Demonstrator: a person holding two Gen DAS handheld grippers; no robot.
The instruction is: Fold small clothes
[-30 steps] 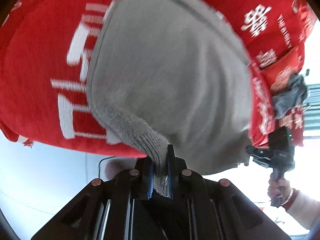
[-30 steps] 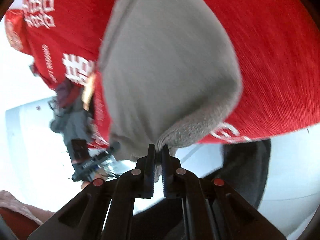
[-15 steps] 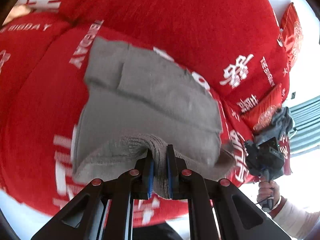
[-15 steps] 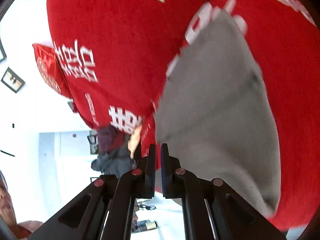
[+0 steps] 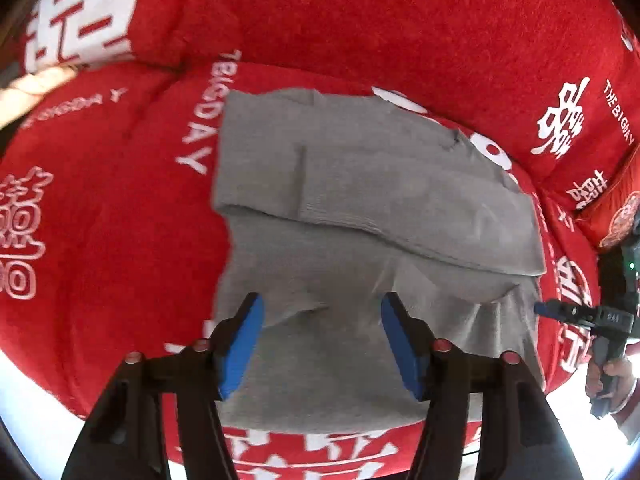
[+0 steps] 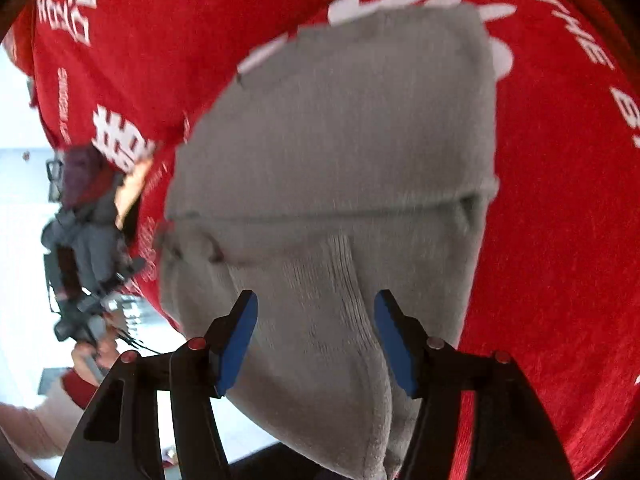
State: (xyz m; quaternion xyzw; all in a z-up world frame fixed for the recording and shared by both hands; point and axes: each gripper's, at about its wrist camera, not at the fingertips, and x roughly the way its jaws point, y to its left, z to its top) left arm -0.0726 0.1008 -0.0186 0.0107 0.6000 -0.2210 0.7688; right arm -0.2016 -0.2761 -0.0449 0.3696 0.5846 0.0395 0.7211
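Both grippers are released, nothing between the fingers. The left gripper [image 5: 322, 344] hovers over the near edge of the grey knitted garment [image 5: 360, 240], blue pads spread wide; the right gripper [image 6: 316, 340] is likewise spread, over a ribbed edge of the same garment [image 6: 340, 200], low in its frame.

Location: the garment lies folded over on the red plush cover with white lettering [image 5: 120, 220], centre of the left view. An upper layer runs across it, its free edge slanting from centre left down to centre right. The surface under the cover looks cushioned and domed, likely a sofa or bed; I cannot tell which.

Risks, as judged from here:
- The top layer sits askew of the lower one, so the next fold may compound the skew unless the edges are squared.
- The soft, rounded surface could let the knit slide or sag off the near edge.
- Lower layer is rumpled near the right corner [image 5: 500, 308]; pressing on would set the crease in.
- Pads so close to the cloth could snag the knit on withdrawal.

Change from earlier frames: a second ago both grippers were clamped on the grey edge, cloth lifted and carried. Half a second ago the left one was still clamped; the right was shut, seemingly on nothing. Now both have let go and the garment rests laid down.
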